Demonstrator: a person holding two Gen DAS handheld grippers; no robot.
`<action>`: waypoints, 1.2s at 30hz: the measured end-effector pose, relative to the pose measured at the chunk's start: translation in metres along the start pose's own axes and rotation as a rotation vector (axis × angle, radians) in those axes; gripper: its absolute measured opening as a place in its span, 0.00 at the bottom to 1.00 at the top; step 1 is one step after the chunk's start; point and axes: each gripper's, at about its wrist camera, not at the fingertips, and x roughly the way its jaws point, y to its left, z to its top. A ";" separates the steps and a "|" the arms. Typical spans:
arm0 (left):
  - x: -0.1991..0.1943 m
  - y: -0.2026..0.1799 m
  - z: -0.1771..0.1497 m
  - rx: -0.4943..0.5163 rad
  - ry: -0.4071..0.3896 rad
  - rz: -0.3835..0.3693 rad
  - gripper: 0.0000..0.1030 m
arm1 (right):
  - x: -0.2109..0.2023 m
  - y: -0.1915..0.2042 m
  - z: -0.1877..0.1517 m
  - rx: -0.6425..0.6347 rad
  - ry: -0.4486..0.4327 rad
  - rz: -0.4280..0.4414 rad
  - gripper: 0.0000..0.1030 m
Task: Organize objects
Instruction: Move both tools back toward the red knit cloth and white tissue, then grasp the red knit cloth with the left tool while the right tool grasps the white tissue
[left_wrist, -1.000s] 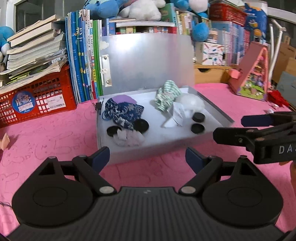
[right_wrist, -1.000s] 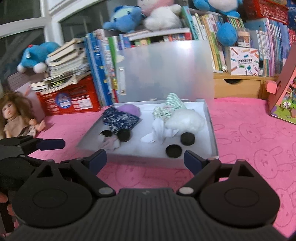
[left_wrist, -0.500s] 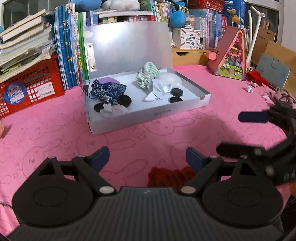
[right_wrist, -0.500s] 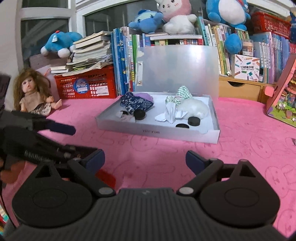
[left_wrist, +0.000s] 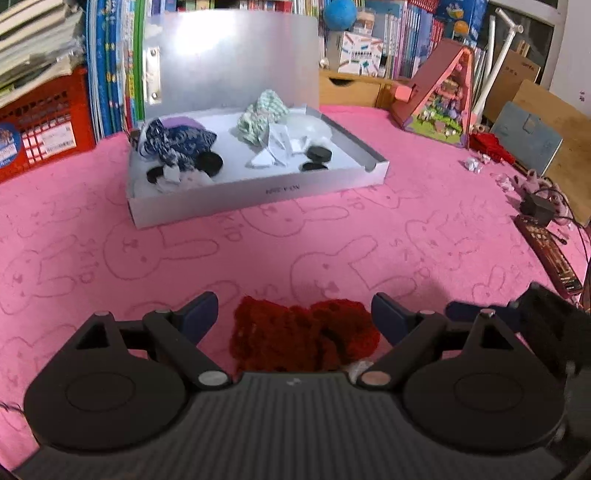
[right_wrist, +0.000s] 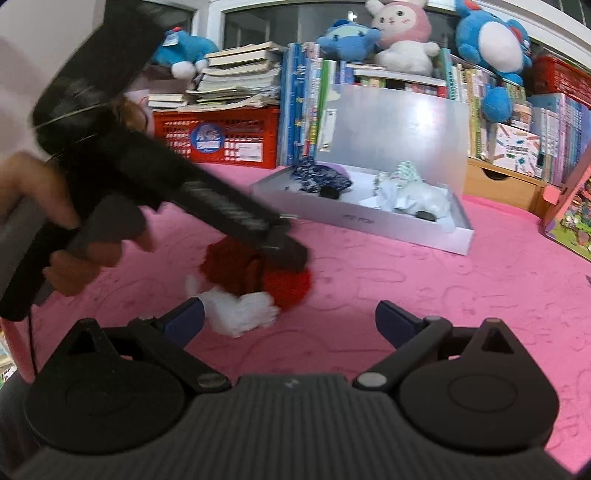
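Observation:
A red knitted item with white trim (left_wrist: 303, 338) lies on the pink cloth, between the open fingers of my left gripper (left_wrist: 294, 317). In the right wrist view the same red and white item (right_wrist: 255, 284) lies under the left gripper (right_wrist: 284, 245), which hovers low over it. My right gripper (right_wrist: 290, 323) is open and empty, just right of the item. An open silver box (left_wrist: 258, 192) holds a blue patterned cloth (left_wrist: 173, 142), a green striped cloth (left_wrist: 260, 116), white pieces and black discs.
Books and a red crate (left_wrist: 44, 125) stand behind the box. A pink toy house (left_wrist: 439, 99) is at the right. A remote (left_wrist: 550, 254) and adapter (left_wrist: 535, 208) lie near the right edge. Plush toys (right_wrist: 399, 33) sit on the books.
Both grippers have pulled back from the box and dropped low. The left gripper has come down around the red knitted item, which was out of sight a second ago.

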 end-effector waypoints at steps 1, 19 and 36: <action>0.003 -0.002 0.000 0.002 0.008 0.001 0.90 | 0.002 0.004 0.000 -0.007 0.005 0.006 0.99; 0.005 0.002 0.003 -0.044 -0.007 -0.047 0.56 | 0.010 0.012 -0.005 0.070 0.048 0.048 0.51; -0.027 0.003 -0.014 -0.036 -0.060 -0.007 0.55 | -0.009 -0.046 -0.009 0.172 0.026 -0.134 0.51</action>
